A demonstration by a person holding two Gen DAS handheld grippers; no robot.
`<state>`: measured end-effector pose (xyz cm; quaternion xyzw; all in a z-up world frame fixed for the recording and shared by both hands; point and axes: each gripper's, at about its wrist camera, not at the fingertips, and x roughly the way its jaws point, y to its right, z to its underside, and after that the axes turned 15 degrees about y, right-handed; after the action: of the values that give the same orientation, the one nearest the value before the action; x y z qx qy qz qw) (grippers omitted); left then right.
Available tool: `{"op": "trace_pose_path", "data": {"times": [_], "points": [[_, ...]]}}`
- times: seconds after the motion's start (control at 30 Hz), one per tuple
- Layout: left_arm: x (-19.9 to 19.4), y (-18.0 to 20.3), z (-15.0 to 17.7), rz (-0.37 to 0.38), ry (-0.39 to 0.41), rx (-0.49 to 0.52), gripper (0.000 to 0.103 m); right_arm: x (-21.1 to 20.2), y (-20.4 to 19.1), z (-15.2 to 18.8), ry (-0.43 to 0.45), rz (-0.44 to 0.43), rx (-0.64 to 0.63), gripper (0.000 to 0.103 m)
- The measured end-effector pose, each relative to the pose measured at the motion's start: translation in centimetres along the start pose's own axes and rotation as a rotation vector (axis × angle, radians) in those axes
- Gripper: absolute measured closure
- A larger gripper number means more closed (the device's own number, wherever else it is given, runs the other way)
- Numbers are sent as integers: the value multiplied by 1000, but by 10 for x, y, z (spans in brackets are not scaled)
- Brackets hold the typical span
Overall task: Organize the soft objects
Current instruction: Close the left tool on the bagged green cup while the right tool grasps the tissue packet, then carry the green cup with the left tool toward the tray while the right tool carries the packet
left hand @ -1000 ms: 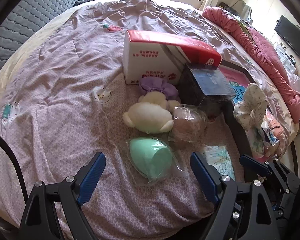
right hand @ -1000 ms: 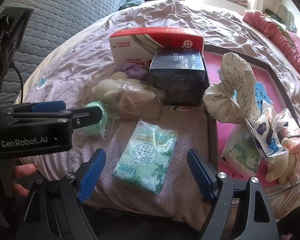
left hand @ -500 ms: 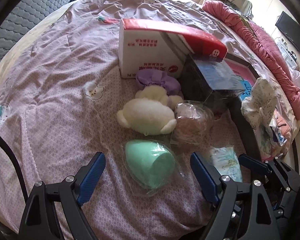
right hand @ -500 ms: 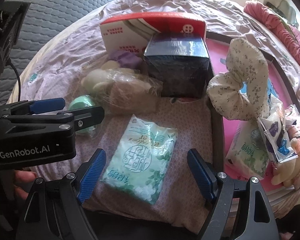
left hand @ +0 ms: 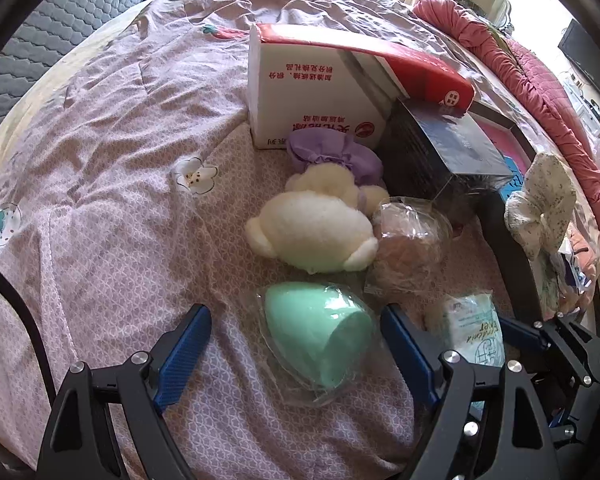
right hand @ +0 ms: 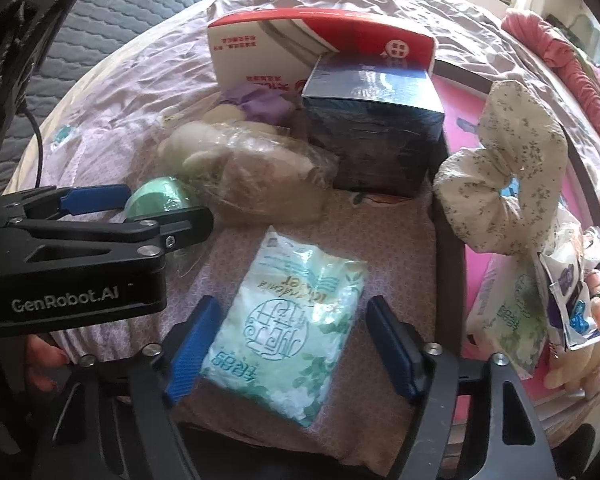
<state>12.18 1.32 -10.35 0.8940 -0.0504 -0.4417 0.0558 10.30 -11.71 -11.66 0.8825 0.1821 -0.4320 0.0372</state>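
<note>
Low in the left wrist view, the left gripper (left hand: 296, 344) hangs over the quilt (left hand: 112, 168) with its 2 blue pads spread wide. The green sponge (left hand: 320, 340), sealed in clear wrap, lies between them; the right pad is close against the wrap, the left pad stands clear, so nothing is gripped.

At the bottom centre of the right wrist view, the right gripper (right hand: 292, 344) sits around the tissue pack (right hand: 288, 332). Its jaws have just been closing, and the pack lies between the pads. The left pad is at the pack's edge, the right pad is just off it; I cannot tell whether they press yet.

Above the sponge, mid-frame in the left view, lie a cream plush (left hand: 312, 236), a purple plush (left hand: 336, 152) behind it, and a brown item in a clear bag (left hand: 408, 252) to the right. Behind them stand a red-and-white box (left hand: 320, 92) and a dark box (left hand: 440, 152).

On the right of the right wrist view, a tray (right hand: 446, 252) with a pink floor holds a floral cloth bundle (right hand: 512, 184), another tissue pack (right hand: 512, 320) and a small wrapped packet (right hand: 568, 300). A person's fingers (right hand: 40, 356) show at the lower left edge.
</note>
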Motion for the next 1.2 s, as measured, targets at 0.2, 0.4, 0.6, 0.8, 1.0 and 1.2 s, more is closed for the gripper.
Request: {"op": "trace_pose_path", "data": {"times": [0.2,0.4,0.6,0.8,1.0,1.2], "points": [[0,0,1,-6,0,23,17,-5,9,0,19,-25,29,43],[0,1,2,18,6,24,29,-10,17,0,39,-53,52,48],[-2,4,5,22,-2,45,45,-14,19,1,53,-66,65,50],[-8,1,5,46,12,33,52,-19,22,1,76,-75,82,52],[-18,-7,7,52,25,16,53,-26,27,-1,103,-80,113,53],[-30,-13,8,40,45,6,53,-33,33,-1,127,-90,141,54]]}}
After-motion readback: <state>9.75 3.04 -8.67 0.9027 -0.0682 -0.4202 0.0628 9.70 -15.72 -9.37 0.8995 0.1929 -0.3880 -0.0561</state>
